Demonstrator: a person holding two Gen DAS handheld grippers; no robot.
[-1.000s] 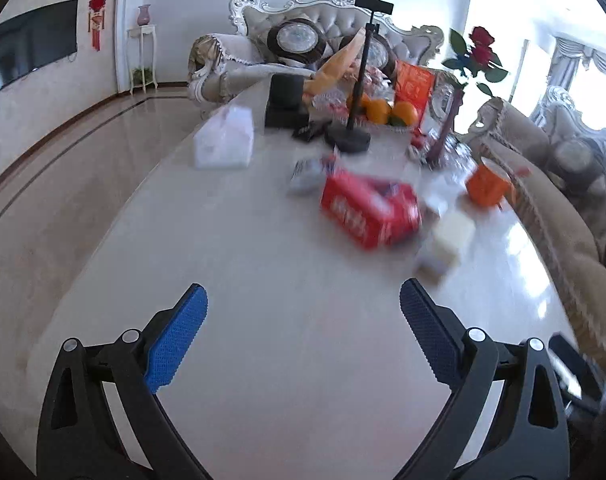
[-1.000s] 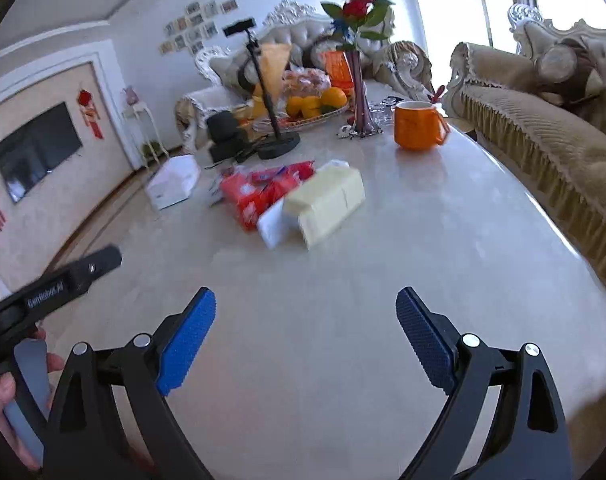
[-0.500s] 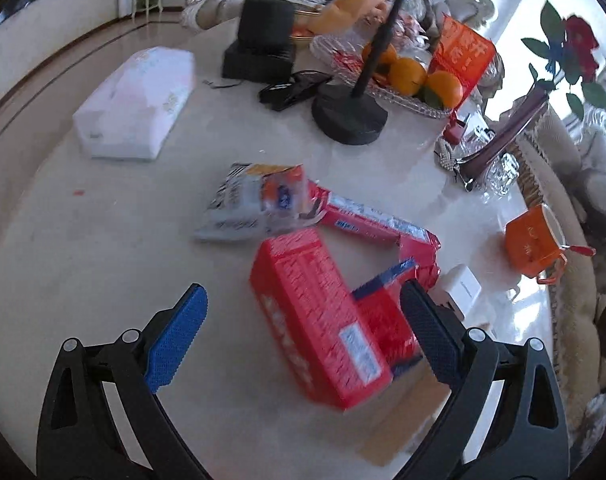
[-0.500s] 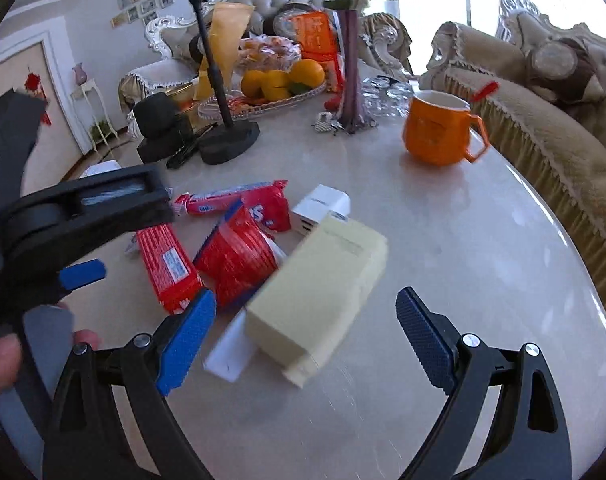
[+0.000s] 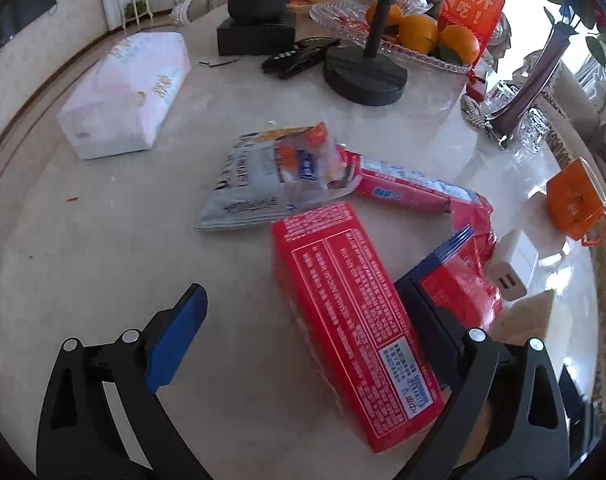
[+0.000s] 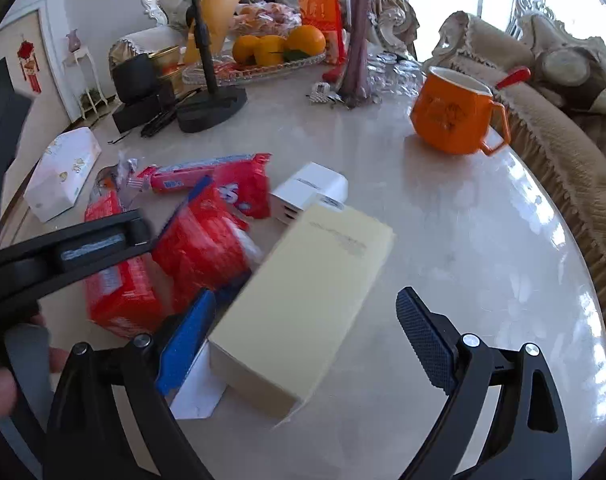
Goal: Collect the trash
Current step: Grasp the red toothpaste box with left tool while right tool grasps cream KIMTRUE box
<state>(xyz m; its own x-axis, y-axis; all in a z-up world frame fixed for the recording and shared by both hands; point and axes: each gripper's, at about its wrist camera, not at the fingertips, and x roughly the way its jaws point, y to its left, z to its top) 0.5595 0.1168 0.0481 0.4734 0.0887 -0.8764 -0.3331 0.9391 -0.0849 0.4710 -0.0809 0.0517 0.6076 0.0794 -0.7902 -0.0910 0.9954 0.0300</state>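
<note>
Home living room: ornate sofa (image 6: 559,120), marble table (image 6: 483,240), fruit tray (image 6: 263,66)

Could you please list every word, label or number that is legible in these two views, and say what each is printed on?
"放开吃!": orange sign behind the fruit tray; its top-left character is partly hidden.
Red box: dense white print, too small to read.
Silver wrapper: print blurred.
Red wrapper: blue label blurred.
Pale yellow box: faint line, unreadable.
Tissue pack: gold marks unreadable.

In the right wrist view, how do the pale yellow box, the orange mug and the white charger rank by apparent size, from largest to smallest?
1. Pale yellow box, clearly largest, though it also lies nearest the camera.
2. Orange mug.
3. White charger, partly hidden behind the box, so its place after the mug is unsure.
</note>
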